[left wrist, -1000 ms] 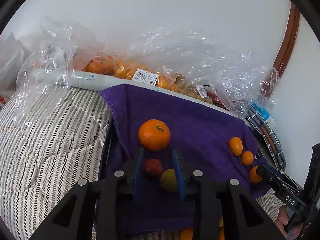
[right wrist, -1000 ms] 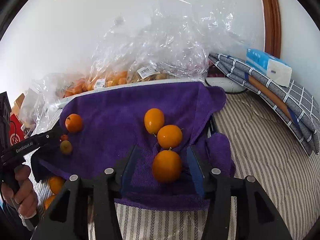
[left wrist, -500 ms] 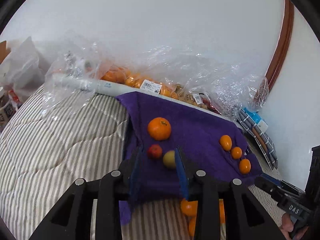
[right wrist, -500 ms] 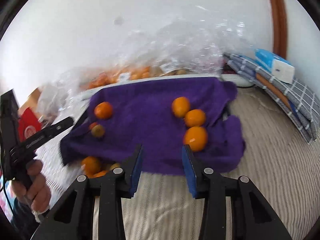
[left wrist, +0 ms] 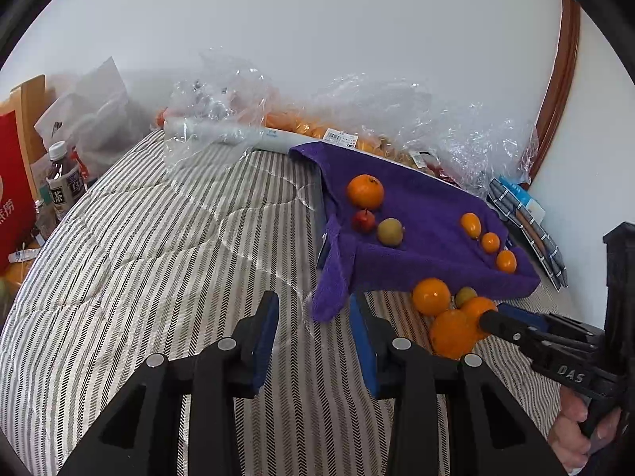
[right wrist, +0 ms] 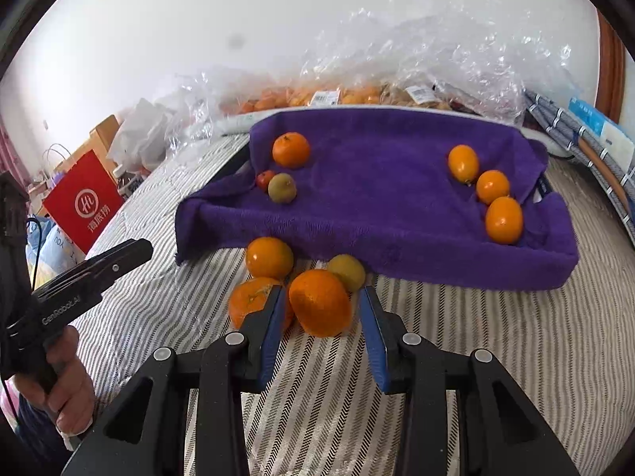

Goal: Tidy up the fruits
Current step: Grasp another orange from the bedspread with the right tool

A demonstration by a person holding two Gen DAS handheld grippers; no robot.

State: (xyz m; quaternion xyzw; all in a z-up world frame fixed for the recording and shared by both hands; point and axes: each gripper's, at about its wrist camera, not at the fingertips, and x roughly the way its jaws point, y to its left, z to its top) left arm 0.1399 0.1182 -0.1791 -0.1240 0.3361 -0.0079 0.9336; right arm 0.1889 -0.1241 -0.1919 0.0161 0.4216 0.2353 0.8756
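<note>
Purple towel [right wrist: 381, 206] is spread on the striped bed [right wrist: 476, 357], with fruits laid on it. An orange [right wrist: 320, 302] is framed by the closing right gripper [right wrist: 322, 305], untouched. Nothing is held by the opening left gripper [left wrist: 313, 329].

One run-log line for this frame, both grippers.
left gripper: opening, empty, over striped bedding | right gripper: closing, orange between pads, ungripped | six fruits on purple towel

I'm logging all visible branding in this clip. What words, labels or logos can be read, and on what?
"GenRobot.AI": left tool's side.
"DAS": right tool's body.
"茶": bottle label.
"HL" logo with Chinese characters: red bag; the characters are too blurred to read.
Barcode stickers on the plastic bags: too small to read.
</note>
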